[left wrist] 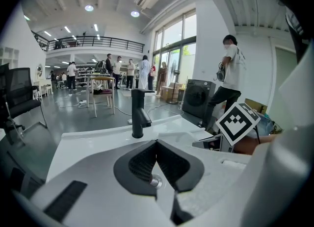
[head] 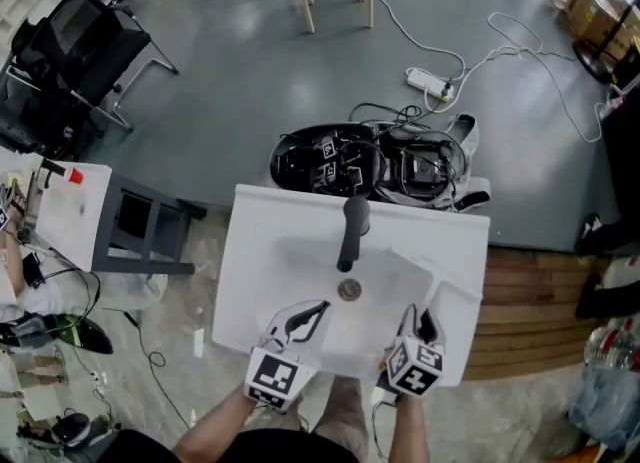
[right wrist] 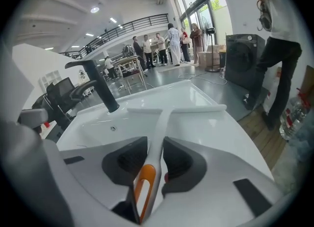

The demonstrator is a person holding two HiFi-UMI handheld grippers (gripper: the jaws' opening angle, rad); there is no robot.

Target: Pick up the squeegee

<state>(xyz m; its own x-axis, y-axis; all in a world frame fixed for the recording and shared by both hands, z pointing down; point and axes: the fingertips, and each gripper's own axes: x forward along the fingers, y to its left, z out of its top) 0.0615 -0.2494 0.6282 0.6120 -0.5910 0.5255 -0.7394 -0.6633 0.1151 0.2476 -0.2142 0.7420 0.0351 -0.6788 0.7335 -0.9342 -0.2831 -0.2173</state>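
A black faucet [head: 352, 233] stands at the back edge of the white table [head: 250, 281], with the round drain [head: 349, 290] just in front of it in the sunken basin. Nearer the person than the faucet and to its left, the left claw [head: 322, 306] hangs over the basin, its jaws drawn to a point. To the faucet's right, the right claw [head: 428, 313] has the white squeegee [head: 436, 286] running out of it, blade set across. Behind the faucet, on the grey floor, lies a dark heap of cables [head: 330, 156]. Far behind it and to its right sits a power strip [head: 428, 79]. A black office chair [head: 70, 41] stands far to the faucet's left.
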